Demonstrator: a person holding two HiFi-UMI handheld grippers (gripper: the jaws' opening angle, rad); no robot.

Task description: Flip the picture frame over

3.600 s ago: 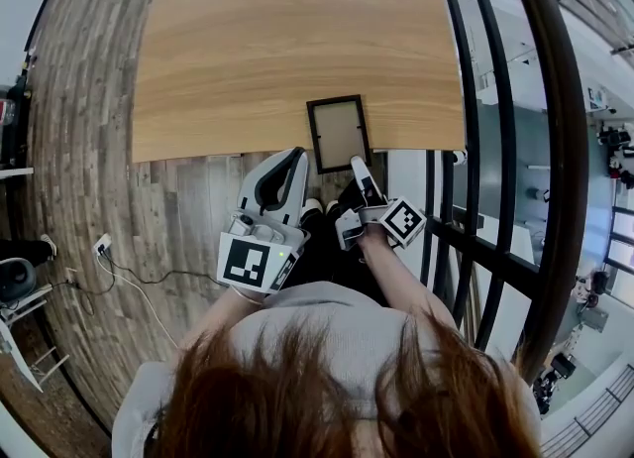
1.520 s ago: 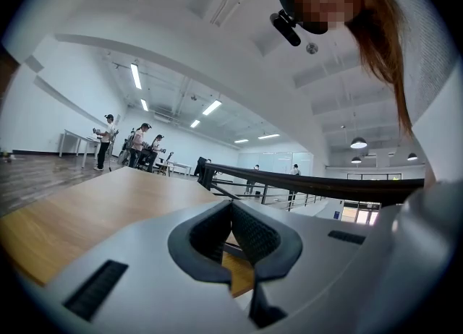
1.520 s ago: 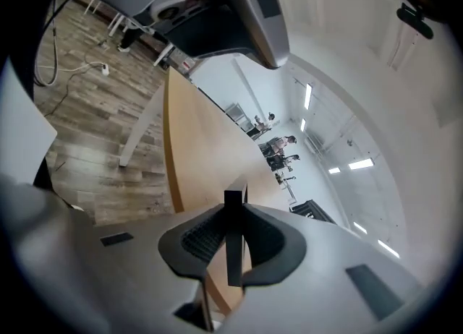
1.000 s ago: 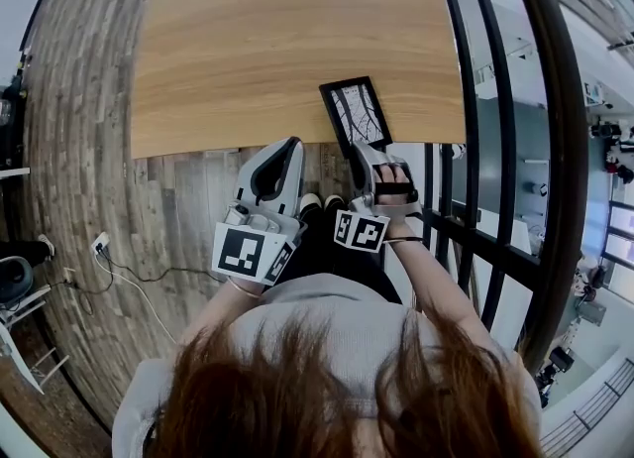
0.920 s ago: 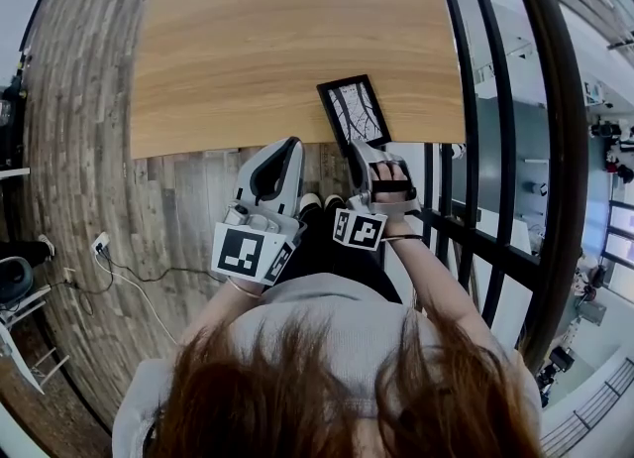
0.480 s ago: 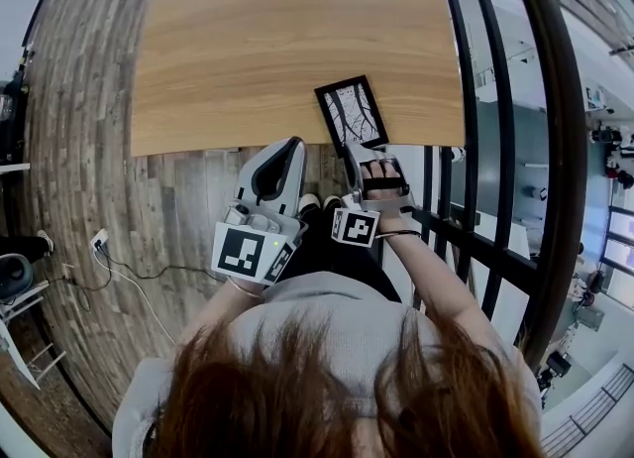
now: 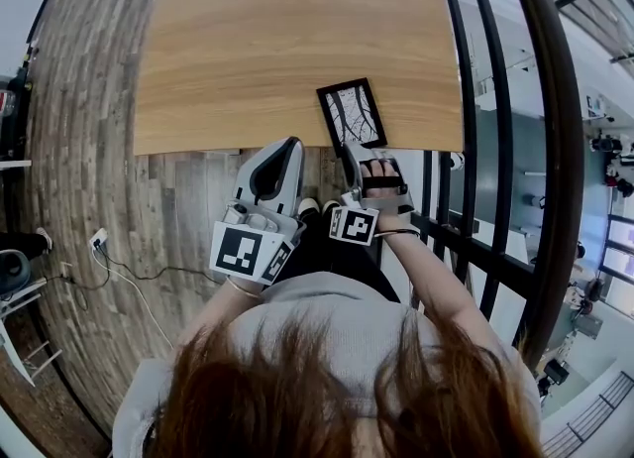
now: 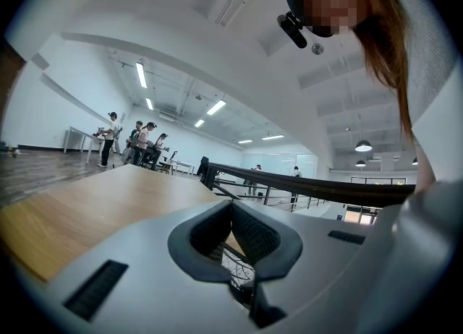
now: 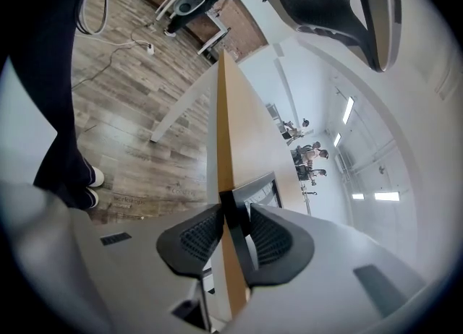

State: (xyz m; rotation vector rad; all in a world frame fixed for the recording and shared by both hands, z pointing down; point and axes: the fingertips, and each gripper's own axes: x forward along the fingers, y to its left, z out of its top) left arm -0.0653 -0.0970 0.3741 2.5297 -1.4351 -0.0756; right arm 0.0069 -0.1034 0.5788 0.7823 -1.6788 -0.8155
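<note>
- Right gripper (image 9: 235, 211): its 2 jaws stand narrowly apart, pinching the near edge of the picture frame (image 7: 354, 115).
- Left gripper (image 8: 231, 208): jaw tips meet, nothing between them; it is just off the table's near edge.
- The picture frame lies print-side up, slightly askew, at the near edge of the wooden table (image 7: 277, 40).

Quick headcount: one picture frame (image 7: 353, 115), one wooden table (image 7: 277, 40), two grippers (left gripper (image 7: 287, 146), right gripper (image 7: 355, 151)), two marker cubes (image 7: 243, 251), one on each, two shoes (image 7: 309, 208), and one white cable (image 7: 134, 280) on the floor.
</note>
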